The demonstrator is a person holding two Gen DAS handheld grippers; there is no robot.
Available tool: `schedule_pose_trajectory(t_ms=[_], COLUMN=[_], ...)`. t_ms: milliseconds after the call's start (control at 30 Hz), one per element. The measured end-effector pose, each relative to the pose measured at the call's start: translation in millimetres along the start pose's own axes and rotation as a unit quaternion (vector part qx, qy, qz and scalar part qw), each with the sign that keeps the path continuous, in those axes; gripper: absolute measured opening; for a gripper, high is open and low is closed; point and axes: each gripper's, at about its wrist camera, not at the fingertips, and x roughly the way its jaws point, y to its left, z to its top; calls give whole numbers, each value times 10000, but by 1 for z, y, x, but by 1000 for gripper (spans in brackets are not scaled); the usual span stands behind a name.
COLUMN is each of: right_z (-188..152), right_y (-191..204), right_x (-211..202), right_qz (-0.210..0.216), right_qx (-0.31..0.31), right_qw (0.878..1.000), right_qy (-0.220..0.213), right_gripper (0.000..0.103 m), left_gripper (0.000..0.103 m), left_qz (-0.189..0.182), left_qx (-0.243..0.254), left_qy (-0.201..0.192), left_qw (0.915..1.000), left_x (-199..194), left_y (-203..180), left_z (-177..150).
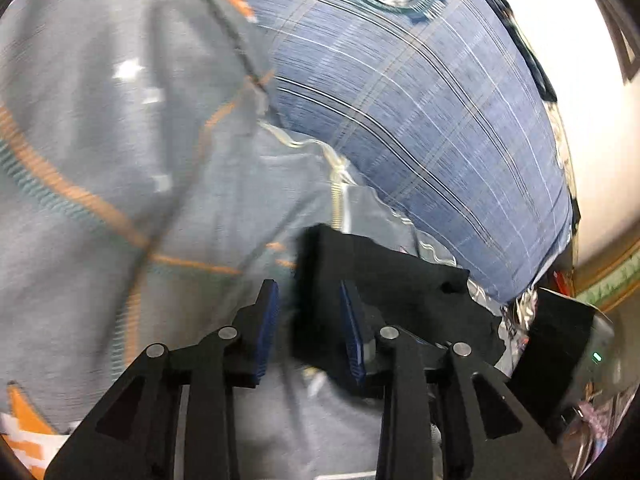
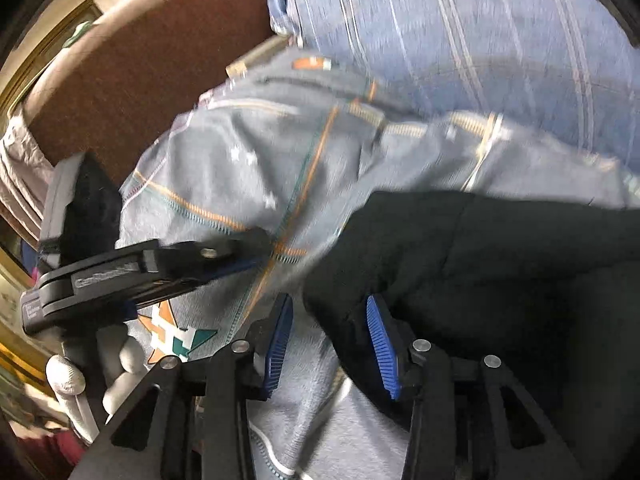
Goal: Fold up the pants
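Pants [image 1: 380, 280] — black — lie between both parted hand-held grippers' jaws: left hand-held gripper [image 1: 308, 328], right hand-held gripper [image 2: 330, 344].

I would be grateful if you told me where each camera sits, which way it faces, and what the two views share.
Left wrist: sits on the left gripper, looking along its open fingers at black pants on a grey blanket.
Right wrist: sits on the right gripper, open, facing the pants; the left gripper and gloved hand show.
Shared: pants, blanket, blue pillow.
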Motion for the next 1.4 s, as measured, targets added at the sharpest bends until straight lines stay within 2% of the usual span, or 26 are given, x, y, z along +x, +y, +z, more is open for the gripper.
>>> schedule_pose_trajectory(t_ms=[67, 133, 200, 300, 400, 600, 700, 733, 767, 800, 833, 933, 1033, 1167, 1267, 1400], right_z=[-3, -8, -7, 5, 24, 45, 48, 45, 44, 42, 41, 48, 72, 102, 106, 103], right_y=[-11, -33, -64, -116, -151, -168, -176, -180, -184, -188, -192, -188, -186, -200, -209, -220], right_x=[-23, -54, -85, -119, -126, -82, -53, -51, -53, -56, -56, -57, -51, -20, 2, 19], right_qz=[-179, -419, -817, -1634, -2092, -2131, -2538, -2617, -2577, -2357, -2086, -2131, -2212, -2469, -2657, -2898], right_qx=[-19, 73, 256, 472, 406, 50, 7, 113, 259, 457, 648, 550, 553, 572, 647, 781], right_qw=[9997, 9983, 9943, 9818, 9742, 9766, 9671, 9649, 9657, 9707, 9757, 9754, 9737, 9673, 9616, 9536], right_qy=[-169, -395, -641, -847, -748, -267, 188, 207, 157, 117, 182, 110, -1, 113, 245, 245], right_gripper=[41, 41, 41, 45, 48, 49, 49, 47, 42, 18, 3, 3, 2, 2, 3, 18], left_gripper=[29, 34, 46, 46, 46, 47, 47, 47, 47, 47, 47, 47, 47, 47, 47, 47], left_qz=[-23, -22, 41, 309, 654, 690, 618, 574, 522, 475, 454, 376, 285, 299, 307, 326], left_qx=[257, 600, 1039, 1548, 1629, 1739, 1719, 1695, 1675, 1665, 1656, 1595, 1425, 1241, 1297, 1387], left_qy=[43, 101, 143, 292, 402, 294, 298, 288, 279, 289, 305, 347, 337, 319, 270, 182], left_qw=[9997, 9981, 9945, 9870, 9837, 9819, 9827, 9834, 9841, 9845, 9847, 9859, 9888, 9913, 9907, 9896], left_x=[3, 12, 29, 60, 88, 92, 90, 89, 87, 87, 88, 89, 92, 98, 101, 103], left_y=[-17, -37, -62, -79, -74, -69, -69, -68, -67, -66, -65, -65, -64, -55, -52, -50], left_z=[-1, -3, -5, -13, -18, -21, -20, -20, -20, -20, -20, -15, -9, -8, -13, -17])
